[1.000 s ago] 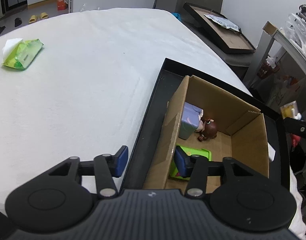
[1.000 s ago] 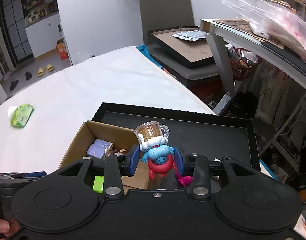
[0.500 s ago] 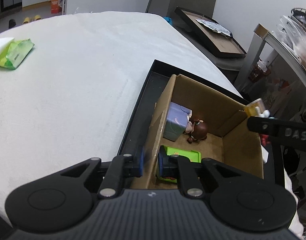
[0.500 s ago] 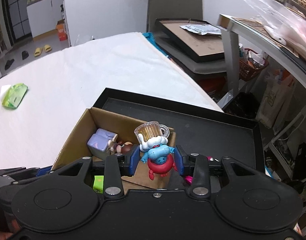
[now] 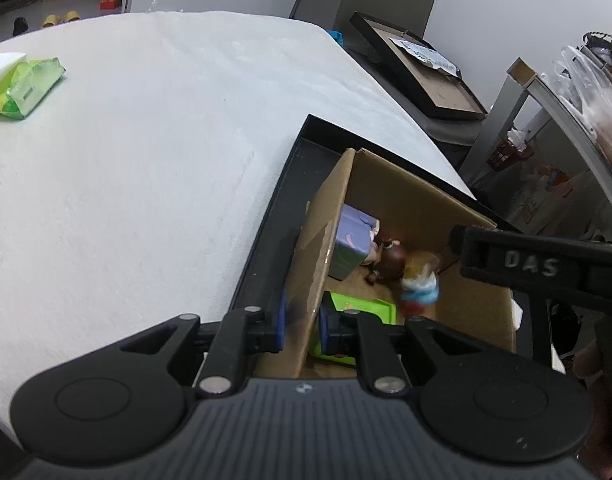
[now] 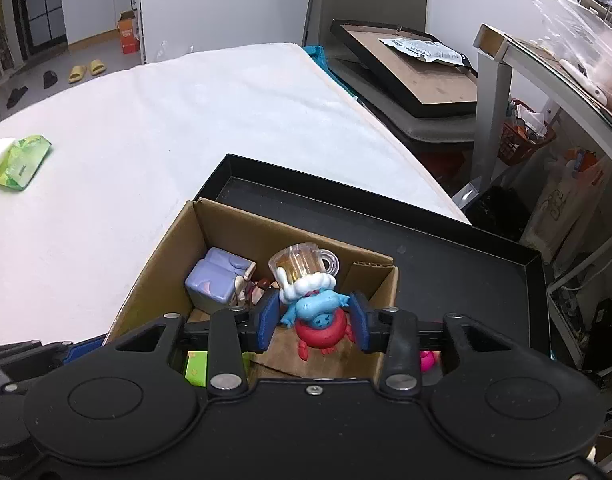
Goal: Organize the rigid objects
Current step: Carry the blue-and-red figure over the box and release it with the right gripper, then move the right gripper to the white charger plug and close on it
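A cardboard box [image 6: 162, 256] sits in a black tray [image 6: 466, 264] on the white table. Inside lie a lavender block [image 6: 214, 280], a brown-headed doll [image 5: 390, 258] and a green toy [image 5: 366, 308]. My left gripper [image 5: 302, 320] is shut on the box's left wall [image 5: 322, 240]. My right gripper [image 6: 312, 322] holds a blue figure with a beer mug and red ring [image 6: 312, 300] over the box; the jaws look slightly apart from it. In the left wrist view the figure [image 5: 420, 284] is blurred inside the box.
A green wipes pack [image 6: 22, 160] lies at the table's far left. A pink toy [image 6: 428, 360] lies in the tray right of the box. A chair with a framed board [image 6: 410, 72] and a cluttered shelf [image 6: 546, 60] stand beyond the table's right edge.
My left gripper closed on the box's left wall. My right gripper carried the blue figure from above the tray to over the box, and its jaws seem to have eased.
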Motion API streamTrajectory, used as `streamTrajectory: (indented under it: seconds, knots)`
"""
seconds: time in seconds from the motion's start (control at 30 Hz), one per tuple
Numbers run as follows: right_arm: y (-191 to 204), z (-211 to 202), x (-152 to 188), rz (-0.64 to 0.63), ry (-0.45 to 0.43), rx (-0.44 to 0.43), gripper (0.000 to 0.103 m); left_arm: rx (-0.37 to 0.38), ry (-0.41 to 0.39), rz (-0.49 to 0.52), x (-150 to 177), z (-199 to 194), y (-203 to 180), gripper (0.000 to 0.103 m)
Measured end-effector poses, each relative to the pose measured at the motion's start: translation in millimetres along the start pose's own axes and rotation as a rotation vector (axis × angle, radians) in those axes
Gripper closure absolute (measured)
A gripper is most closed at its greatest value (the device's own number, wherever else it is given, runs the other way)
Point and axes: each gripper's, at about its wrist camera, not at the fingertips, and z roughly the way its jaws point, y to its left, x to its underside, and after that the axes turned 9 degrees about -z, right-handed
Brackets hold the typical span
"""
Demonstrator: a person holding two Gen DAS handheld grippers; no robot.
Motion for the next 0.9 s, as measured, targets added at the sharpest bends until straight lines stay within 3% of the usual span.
streamTrajectory:
  seconds: [0.07,0.1,0.33,0.53,0.73,0.9]
  knots:
    - [0.1,-5.0,0.0,-0.008,-0.014,0.064,0.009,0.004,0.005,-0.001,-0.1,0.8,0.7,0.088]
    - [-1.4,-7.8,0.2,-0.006,-0.025,0.082,0.008,0.002,0.002,0.001,0.3,0.7,0.5,0.088]
    - [-22.7,-22.3,10.1,0.060,-0.034,0.076,0.007,-0.007,0.015,0.006,-0.5,0.0,-3.1,0.088]
    - [-48.7,-29.3,25.3,0.193,-0.040,0.071,0.007,-0.024,0.022,0.029,-0.6,-4.4,-9.0,0.087]
    - [-61.2,-37.8,39.6,0.205,-0.065,0.106,0.007,-0.047,0.037,0.059,-0.8,-8.6,-15.1,0.085]
    - [-75.2,-38.8,49.9,0.261,-0.044,0.089,0.007,-0.065,0.076,0.069,-1.1,-9.5,-19.7,0.067]
